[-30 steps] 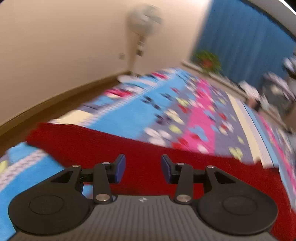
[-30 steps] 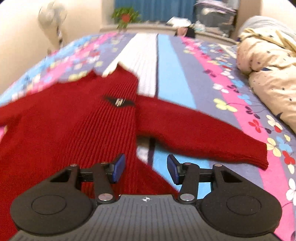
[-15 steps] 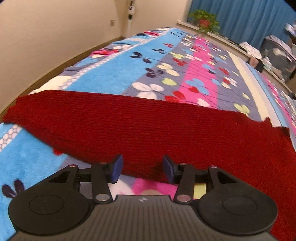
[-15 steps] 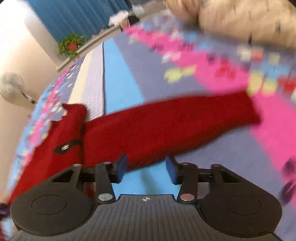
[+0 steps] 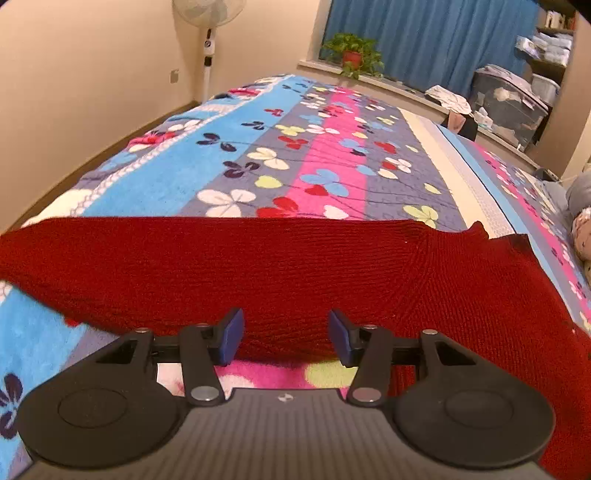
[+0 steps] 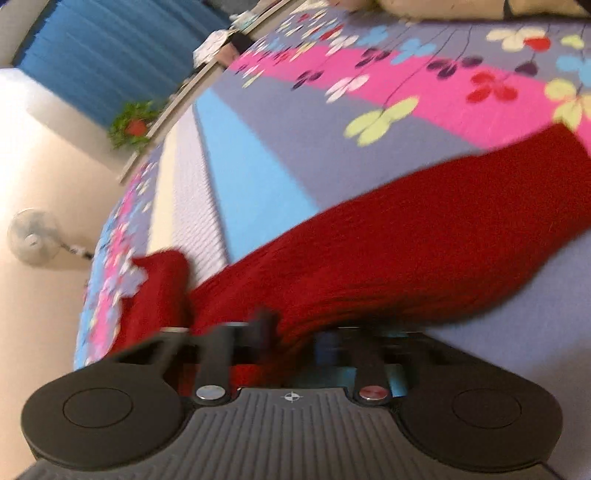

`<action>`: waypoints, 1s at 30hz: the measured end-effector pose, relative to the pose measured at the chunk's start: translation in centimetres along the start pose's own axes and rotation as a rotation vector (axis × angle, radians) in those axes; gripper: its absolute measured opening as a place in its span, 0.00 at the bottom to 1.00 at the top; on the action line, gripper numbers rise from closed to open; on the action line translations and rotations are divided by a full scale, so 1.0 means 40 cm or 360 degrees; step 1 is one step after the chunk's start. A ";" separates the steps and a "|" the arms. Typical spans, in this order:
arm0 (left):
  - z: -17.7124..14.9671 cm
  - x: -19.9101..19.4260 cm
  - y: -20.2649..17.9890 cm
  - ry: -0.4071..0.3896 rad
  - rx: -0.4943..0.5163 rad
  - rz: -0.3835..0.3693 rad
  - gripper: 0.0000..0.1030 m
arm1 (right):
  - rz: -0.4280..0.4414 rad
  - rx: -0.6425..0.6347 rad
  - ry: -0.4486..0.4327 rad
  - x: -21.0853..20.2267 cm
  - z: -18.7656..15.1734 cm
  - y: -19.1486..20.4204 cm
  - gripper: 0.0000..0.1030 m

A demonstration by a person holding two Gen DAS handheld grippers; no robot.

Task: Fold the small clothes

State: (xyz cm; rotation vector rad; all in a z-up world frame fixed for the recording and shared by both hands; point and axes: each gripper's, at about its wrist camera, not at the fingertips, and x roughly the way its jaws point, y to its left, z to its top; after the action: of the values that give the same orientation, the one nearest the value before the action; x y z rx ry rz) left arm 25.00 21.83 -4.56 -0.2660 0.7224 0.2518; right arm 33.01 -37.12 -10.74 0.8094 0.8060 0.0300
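In the left wrist view, the left gripper stands about half open, its jaws having just widened, straddling the near edge of the red sweater's sleeve, which lies flat across the flowered blanket; nothing is pinched yet. In the blurred right wrist view, the right gripper has just closed on the other sleeve. The sleeve-folding step seems underway; next, the left likely needs to close before both carry sleeves inward.

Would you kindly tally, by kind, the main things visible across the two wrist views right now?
Red knitted sweater: 1
Floral bed cover: 1
Standing fan: 1
Potted plant: 1
Blue curtain: 1
Handheld tools: 2, the left tool and the right tool
Total: 7
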 end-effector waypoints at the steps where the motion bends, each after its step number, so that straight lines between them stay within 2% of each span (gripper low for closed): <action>1: -0.001 0.002 -0.004 -0.0004 0.0013 0.0003 0.54 | 0.0040 0.0011 -0.0009 0.004 0.018 -0.009 0.12; 3: -0.005 0.008 -0.011 -0.0005 0.0039 0.0012 0.54 | 0.0078 -0.0054 -0.0037 0.006 0.063 -0.010 0.11; 5: -0.006 0.012 -0.017 0.0000 0.0061 0.0012 0.54 | 0.0119 -0.0155 -0.0125 -0.011 0.111 0.000 0.10; 8: -0.005 0.011 -0.023 -0.0006 0.0076 -0.0008 0.54 | 0.0117 -0.0247 -0.0389 -0.081 0.209 -0.020 0.10; 10: -0.005 0.010 -0.024 -0.0007 0.0078 -0.0027 0.54 | 0.0021 -0.0200 -0.0632 -0.145 0.269 -0.076 0.09; 12: -0.006 0.013 -0.030 0.0004 0.0083 -0.0052 0.54 | -0.0208 -0.0075 -0.0900 -0.208 0.309 -0.170 0.10; 13: -0.007 0.015 -0.034 0.0010 0.0091 -0.0062 0.54 | -0.0331 0.0002 -0.0933 -0.221 0.322 -0.219 0.10; 15: -0.011 0.019 -0.045 0.0019 0.0113 -0.0080 0.54 | -0.0415 0.0121 -0.0793 -0.202 0.334 -0.320 0.10; 17: -0.014 0.023 -0.056 0.0028 0.0134 -0.0099 0.54 | -0.0484 0.0091 -0.0686 -0.167 0.310 -0.369 0.12; 18: -0.018 0.024 -0.061 0.0037 0.0146 -0.0114 0.54 | -0.0522 0.0019 -0.0677 -0.154 0.294 -0.373 0.15; 21: -0.028 0.024 -0.078 0.0052 0.0194 -0.0159 0.54 | -0.0519 -0.0151 -0.0673 -0.145 0.279 -0.353 0.33; 24: -0.043 0.025 -0.095 0.0074 0.0250 -0.0204 0.54 | -0.0398 0.0009 -0.0704 -0.177 0.289 -0.380 0.34; 27: -0.062 0.041 -0.103 0.0167 0.0272 -0.0256 0.56 | -0.0440 0.0214 -0.0642 -0.185 0.291 -0.412 0.34; 30: -0.096 0.065 -0.116 0.0333 0.0350 -0.0260 0.66 | -0.0466 0.0147 -0.0612 -0.211 0.255 -0.412 0.36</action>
State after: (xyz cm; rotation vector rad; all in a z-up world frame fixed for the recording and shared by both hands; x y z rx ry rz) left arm 25.99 16.60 -8.40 -0.1416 0.9228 -0.0121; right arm 29.27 -57.88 -11.97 0.7469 0.5554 -0.4147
